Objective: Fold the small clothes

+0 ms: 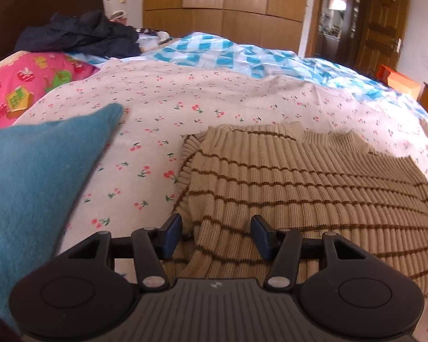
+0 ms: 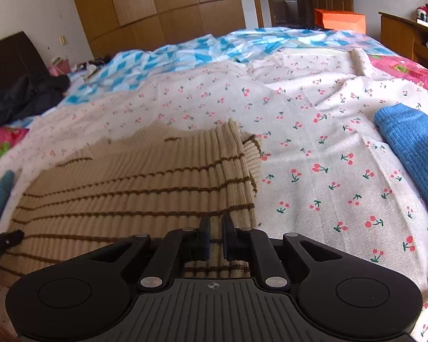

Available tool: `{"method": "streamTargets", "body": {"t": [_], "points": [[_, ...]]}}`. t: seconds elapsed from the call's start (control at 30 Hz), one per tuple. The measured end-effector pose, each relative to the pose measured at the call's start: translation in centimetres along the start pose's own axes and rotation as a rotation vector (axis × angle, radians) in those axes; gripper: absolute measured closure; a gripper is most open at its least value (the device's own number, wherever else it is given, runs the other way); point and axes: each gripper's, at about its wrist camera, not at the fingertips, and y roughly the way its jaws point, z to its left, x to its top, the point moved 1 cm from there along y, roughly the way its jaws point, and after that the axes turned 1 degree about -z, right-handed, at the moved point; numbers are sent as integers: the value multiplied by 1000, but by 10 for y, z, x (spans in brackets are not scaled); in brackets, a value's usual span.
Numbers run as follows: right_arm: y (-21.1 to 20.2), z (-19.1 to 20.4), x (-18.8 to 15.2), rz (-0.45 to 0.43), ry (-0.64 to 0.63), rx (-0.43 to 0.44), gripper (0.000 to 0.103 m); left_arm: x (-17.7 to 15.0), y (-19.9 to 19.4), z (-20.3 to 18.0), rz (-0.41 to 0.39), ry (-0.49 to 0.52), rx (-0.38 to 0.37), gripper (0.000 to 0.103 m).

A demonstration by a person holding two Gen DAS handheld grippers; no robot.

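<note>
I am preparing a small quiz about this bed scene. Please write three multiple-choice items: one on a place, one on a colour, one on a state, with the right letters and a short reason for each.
1. Where does the beige striped sweater lie?
A. on the cherry-print sheet
B. on the wooden wardrobe
C. on the floor

2. What colour are the sweater's stripes?
A. red
B. brown
C. green

3. How do the two grippers stand?
A. both wide open
B. left shut, right open
C. left open, right nearly shut

Answers:
1 A: the sheet shows on all sides of the sweater.
2 B: thin brown lines cross the beige ribs.
3 C: the left gripper shows a wide gap between its pads above the knit; the right gripper has only a narrow slit.
</note>
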Motion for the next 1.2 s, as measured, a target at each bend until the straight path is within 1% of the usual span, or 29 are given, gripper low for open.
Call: {"method": "streamTargets", "body": {"t": [0.07,0.13,0.23,0.27,0.33,0.4,0.5,0.67,0.83,1.07,1.2], "points": [[-13,-1,-5,-22,-5,31,92,-4,-11,3,-14,-29,0,45],[-17,-1,-14,-18,-29,36,92,-10,-15,4,4,-37,6,45],[-1,-12,-30,62,-10,-6,92,-20,-9,0,50,2,43,45],[-1,-17,-33,57,20,-8,92,-21,-8,0,57,7,53,45],[-11,-24,-35,15,77,27,92,-22,-14,2,38,-10,47,45],[-18,-28,-37,-21,85,41,92,-24,-21,4,21,-26,39,45],[-9,-31,-45,11,55,9,92,-29,-16,7,57,-44,51,45],[-14,-31,-46,-26,63,20,92,-30,-14,11,58,-82,42,45],[-10,-31,-51,-21,38,20,92,-32,-13,14,61,-116,37,44],[-10,-36,-53,-22,65,40,92,-35,-8,9,69,-85,51,39],[-13,-36,-54,-26,68,37,92,-35,-8,9,68,-84,48,38]]}}
